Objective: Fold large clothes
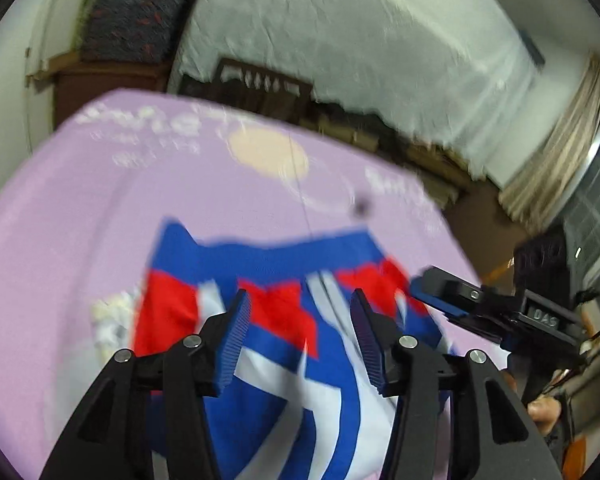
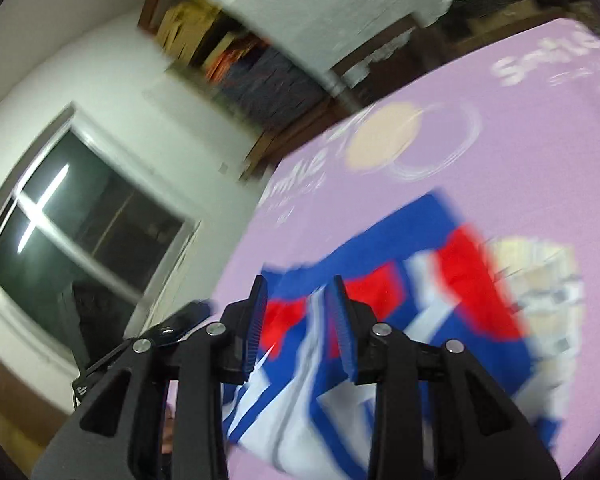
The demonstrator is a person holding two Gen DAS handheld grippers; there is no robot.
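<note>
A blue, red and white garment (image 1: pixel 284 320) lies on a lilac sheet (image 1: pixel 60 220). My left gripper (image 1: pixel 298 322) hovers over the garment, open, nothing between its blue pads. The right gripper (image 1: pixel 440 292) shows at the right of this view, beside the garment's right edge. In the right wrist view the right gripper (image 2: pixel 300 316) is open above the same garment (image 2: pixel 380 320), its fingers apart with cloth showing behind the gap. Both views are blurred by motion.
The lilac sheet (image 2: pixel 540 160) carries white lettering and a cream circle (image 2: pixel 384 136). A wooden shelf with stacked cloth (image 1: pixel 132 28) stands behind, a window (image 2: pixel 80 220) at the side, a curtain (image 1: pixel 556 132) at the right.
</note>
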